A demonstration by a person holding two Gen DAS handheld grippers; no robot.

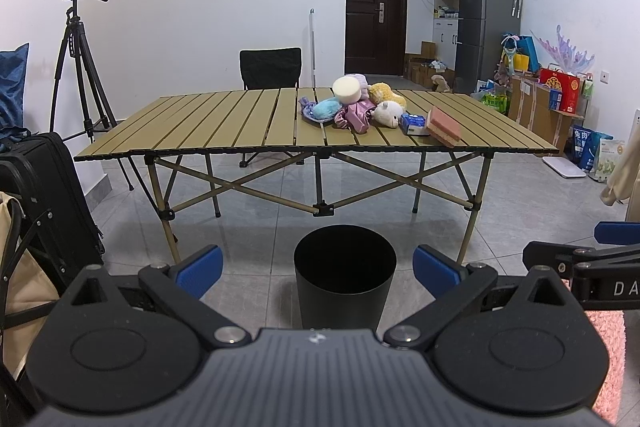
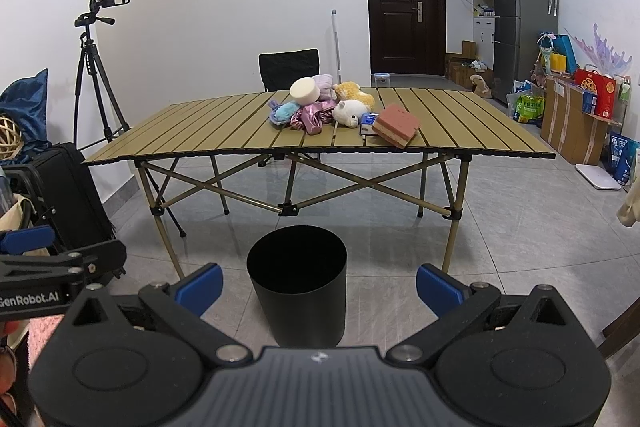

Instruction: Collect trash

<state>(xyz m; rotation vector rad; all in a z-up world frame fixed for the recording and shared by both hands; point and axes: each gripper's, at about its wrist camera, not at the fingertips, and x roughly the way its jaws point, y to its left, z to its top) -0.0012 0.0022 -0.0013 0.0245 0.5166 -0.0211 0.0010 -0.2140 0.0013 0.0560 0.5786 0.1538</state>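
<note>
Both grippers, left and right, are held released and empty, well short of the table. Trash is piled at its far middle; the bin stands on the near floor. An outer item, such as the sponge, is best approached first.

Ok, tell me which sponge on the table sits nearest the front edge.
The pink rectangular sponge, at the pile's right end beside the blue tissue pack. The round cream sponge sits atop the pile, farther back.
</note>
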